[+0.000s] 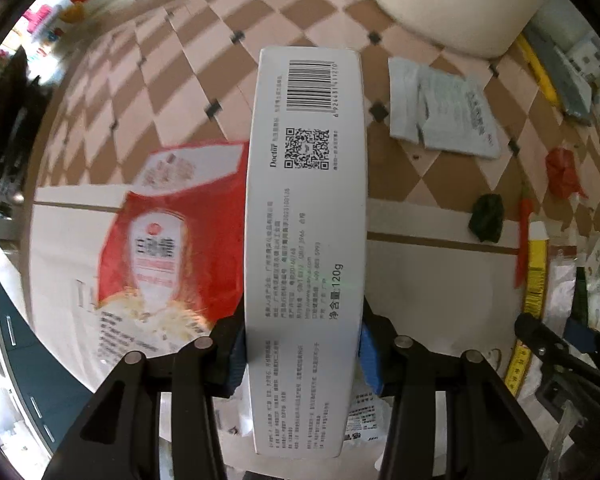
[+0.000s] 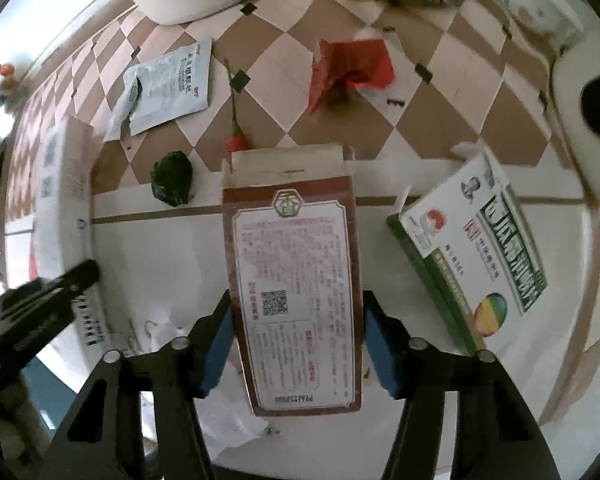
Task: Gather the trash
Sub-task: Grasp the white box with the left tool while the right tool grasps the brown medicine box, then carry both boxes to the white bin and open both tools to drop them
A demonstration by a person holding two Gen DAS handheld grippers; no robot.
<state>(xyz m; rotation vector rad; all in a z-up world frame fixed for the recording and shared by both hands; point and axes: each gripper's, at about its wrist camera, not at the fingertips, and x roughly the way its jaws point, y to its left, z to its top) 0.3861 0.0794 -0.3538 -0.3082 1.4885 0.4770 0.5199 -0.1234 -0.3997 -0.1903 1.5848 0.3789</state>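
Note:
My left gripper (image 1: 303, 344) points down and is shut on a long white carton (image 1: 306, 200) with a barcode and a QR code; both blue pads press its sides. In the right wrist view this carton (image 2: 62, 184) shows at the left edge. My right gripper (image 2: 300, 332) is shut on a brown carton (image 2: 292, 280) with a pink label and an open top flap. Trash on the floor includes a red snack bag (image 1: 168, 240), white pouches (image 2: 168, 88), a crumpled red wrapper (image 2: 352, 68), a dark green wad (image 2: 172, 178) and a green-and-white medicine box (image 2: 476, 256).
The floor is brown-and-pink checked tile (image 2: 340, 128) that meets a white surface (image 2: 160, 248). A white round tub (image 1: 456, 4) stands at the back. A yellow tape measure (image 1: 534, 276) and a red flower stem (image 2: 236, 136) lie nearby. A white object with a dark hole (image 2: 596, 108) sits at the right.

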